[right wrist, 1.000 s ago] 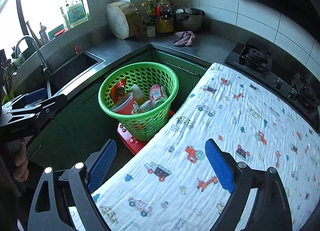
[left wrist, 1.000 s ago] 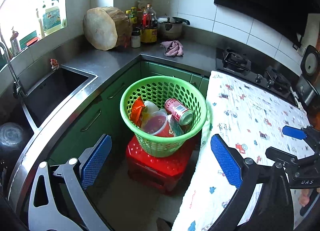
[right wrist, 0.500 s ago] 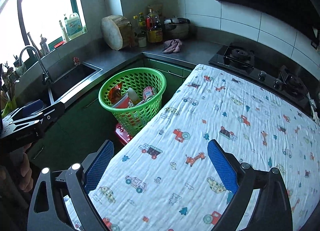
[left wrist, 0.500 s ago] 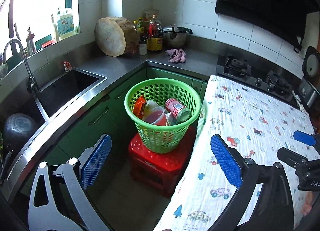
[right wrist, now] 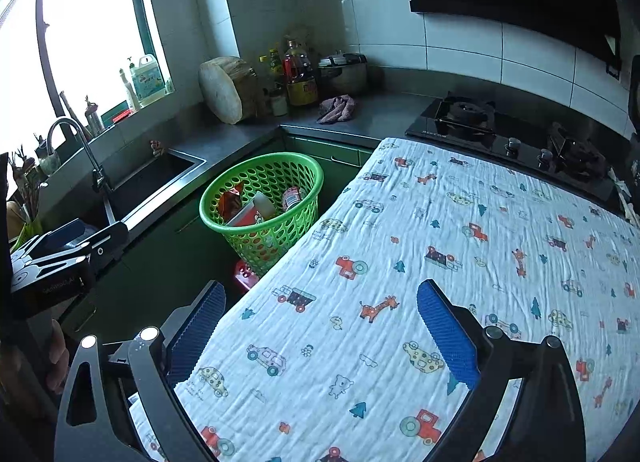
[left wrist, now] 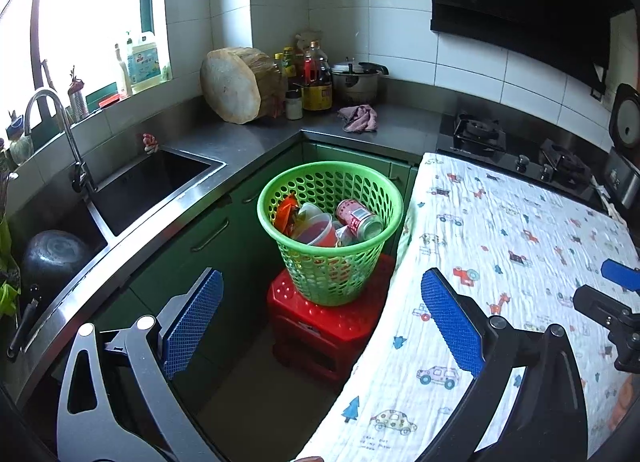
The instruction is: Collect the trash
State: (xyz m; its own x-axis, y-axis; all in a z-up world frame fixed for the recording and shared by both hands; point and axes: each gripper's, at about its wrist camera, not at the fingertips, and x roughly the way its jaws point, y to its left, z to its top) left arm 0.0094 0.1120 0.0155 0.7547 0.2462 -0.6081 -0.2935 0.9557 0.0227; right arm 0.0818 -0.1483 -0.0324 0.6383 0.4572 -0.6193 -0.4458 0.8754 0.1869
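Note:
A green plastic basket [left wrist: 330, 254] stands on a red stool [left wrist: 320, 314] beside the table. It holds a red drink can [left wrist: 357, 218], a clear cup with red inside [left wrist: 316, 230] and an orange wrapper [left wrist: 285, 211]. The basket also shows in the right wrist view [right wrist: 262, 206]. My left gripper [left wrist: 320, 318] is open and empty, held back from the basket above the floor. My right gripper [right wrist: 322, 326] is open and empty above the patterned tablecloth [right wrist: 440, 262].
A steel counter with a sink [left wrist: 152, 186] and tap [left wrist: 60, 130] runs on the left. A wood block [left wrist: 236, 86], bottles, a pot [left wrist: 356, 80] and a rag [left wrist: 358, 118] stand in the corner. A gas hob [left wrist: 516, 150] lies behind the table.
Both grippers have pulled back and risen away from the basket, which looks smaller and farther off. Both stay open and empty.

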